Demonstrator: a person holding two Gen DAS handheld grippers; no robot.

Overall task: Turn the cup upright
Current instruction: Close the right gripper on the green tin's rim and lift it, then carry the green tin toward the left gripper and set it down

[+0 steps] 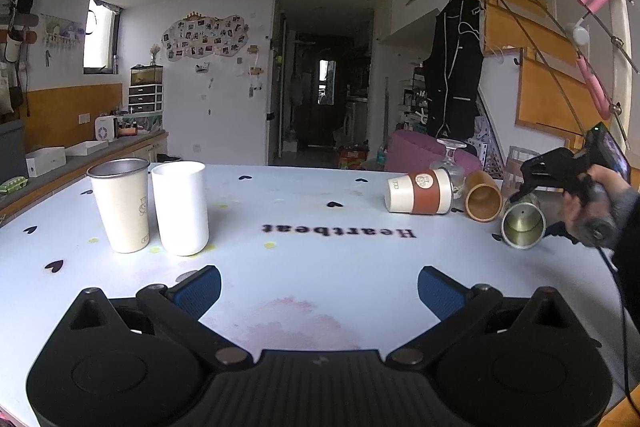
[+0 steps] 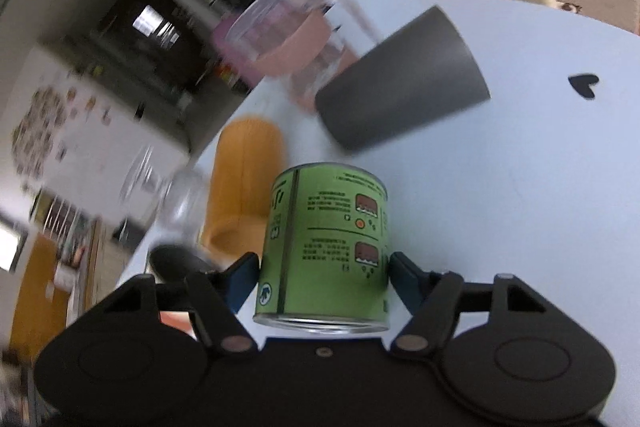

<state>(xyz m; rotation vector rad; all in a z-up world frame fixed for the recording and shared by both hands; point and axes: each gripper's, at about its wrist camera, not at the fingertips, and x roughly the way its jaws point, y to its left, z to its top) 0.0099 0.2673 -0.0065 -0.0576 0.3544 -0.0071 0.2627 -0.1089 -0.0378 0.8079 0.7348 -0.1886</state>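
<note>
Setting: private home, open-plan living/dining rm w/ loft. Evidence, ref. left jaws: ahead-right, wooden staircase w/ metal cable railing (image 1: 520, 11) climbs to upper level; black jacket w/ white piping (image 1: 454, 75) hangs beside it. Straight ahead, dark hallway (image 1: 324, 83) to further rms. Ahead-left, cloud-shaped photo collage (image 1: 206, 37) on white wall, small glass fish tank (image 1: 146, 75) on dark plastic drawer unit (image 1: 145, 99), countertop below. Directly under jaws, pale blue tablecloth w/ black hearts and "Heartbeat" print (image 1: 304, 211).

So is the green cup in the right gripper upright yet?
Not yet: the green cup is tipped, open mouth facing sideways, clamped in the right gripper.
</note>
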